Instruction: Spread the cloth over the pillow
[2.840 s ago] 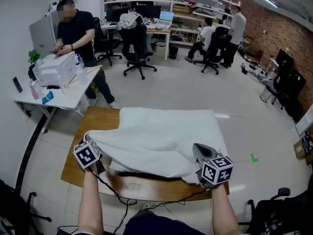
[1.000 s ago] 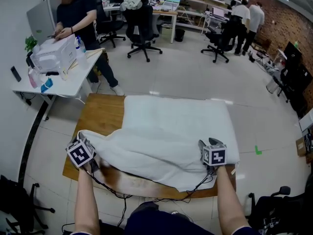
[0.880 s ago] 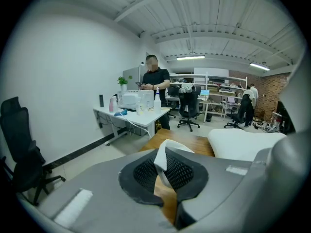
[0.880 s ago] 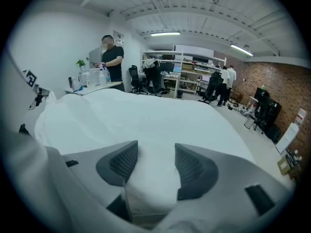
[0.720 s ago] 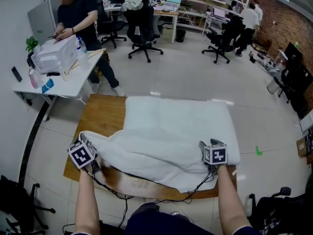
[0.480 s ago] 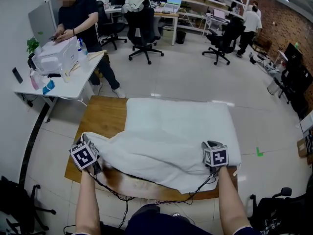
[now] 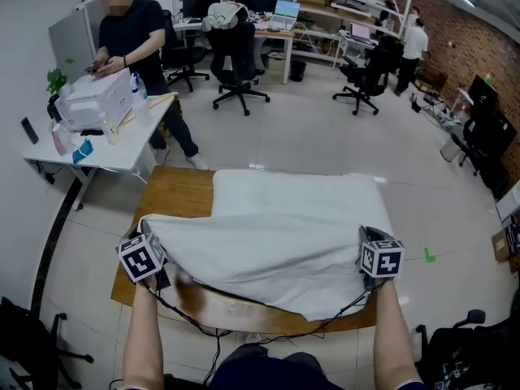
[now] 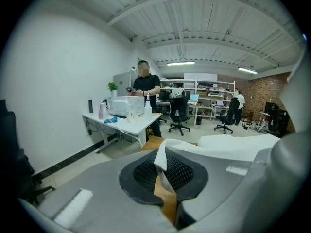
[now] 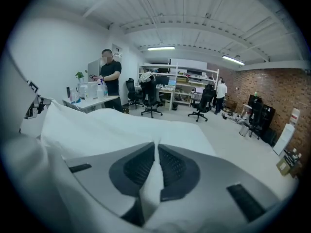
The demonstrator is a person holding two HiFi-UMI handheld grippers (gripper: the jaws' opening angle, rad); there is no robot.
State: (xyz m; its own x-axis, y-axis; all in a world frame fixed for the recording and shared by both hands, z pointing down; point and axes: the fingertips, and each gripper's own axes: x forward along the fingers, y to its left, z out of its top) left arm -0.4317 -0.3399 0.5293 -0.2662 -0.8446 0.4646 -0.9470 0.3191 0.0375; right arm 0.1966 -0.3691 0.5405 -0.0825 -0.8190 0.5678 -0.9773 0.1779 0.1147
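Nearest us, the left hand-held gripper (image 8: 163,171) is clamped tight on the cloth's left corner. The right hand-held gripper (image 9: 155,168) has just been closing, and white fabric is now pinched between its pads. The cloth (image 7: 276,246) hangs stretched between the two above the bench's (image 7: 172,193) near edge and runs forward onto the pillow (image 7: 301,187). That pillow lies straight ahead of both, long axis side to side, the right hand nearer its end, so I'd expect a carry forward.
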